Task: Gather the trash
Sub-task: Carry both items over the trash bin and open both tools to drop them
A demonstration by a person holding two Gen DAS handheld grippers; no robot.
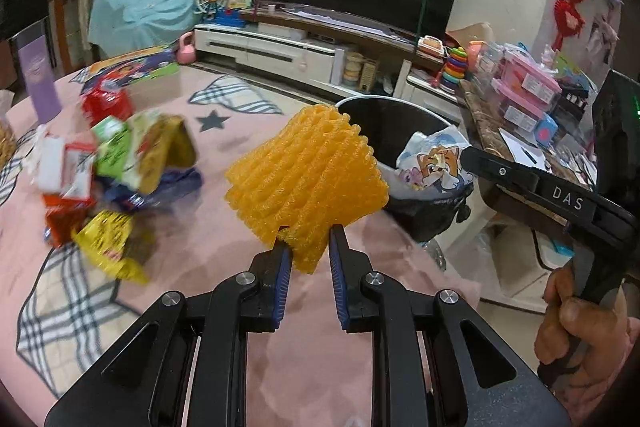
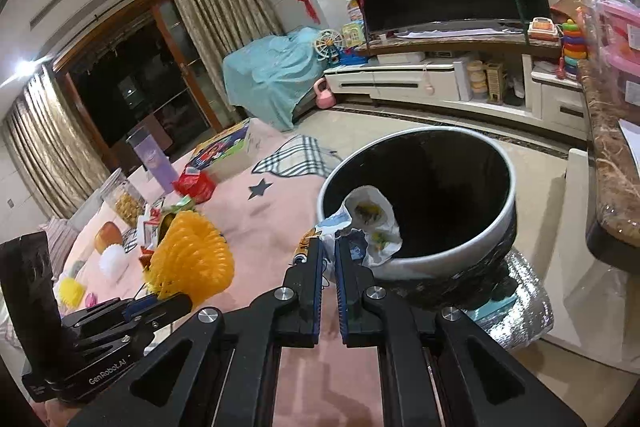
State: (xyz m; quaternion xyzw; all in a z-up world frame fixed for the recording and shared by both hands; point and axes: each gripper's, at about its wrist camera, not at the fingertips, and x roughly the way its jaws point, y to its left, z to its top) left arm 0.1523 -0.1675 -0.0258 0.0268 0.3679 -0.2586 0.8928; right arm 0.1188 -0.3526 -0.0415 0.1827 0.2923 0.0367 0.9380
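**Two pieces of trash, one bin**

Left hand-held gripper [image 1: 307, 233] pinches the orange foam net [image 1: 306, 171] above the pink worktop [image 1: 224, 267]. Right hand-held gripper [image 2: 328, 247] pinches a cartoon wrapper [image 2: 370, 227] at the bin's rim [image 2: 440, 247]. Clear the rim fully before spreading either gripper; foam drifts.

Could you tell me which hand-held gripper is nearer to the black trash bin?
Right. The right hand-held gripper holds a cartoon-printed bag at the trash bin rim; the left hand-held gripper holds a yellow foam net over the table.
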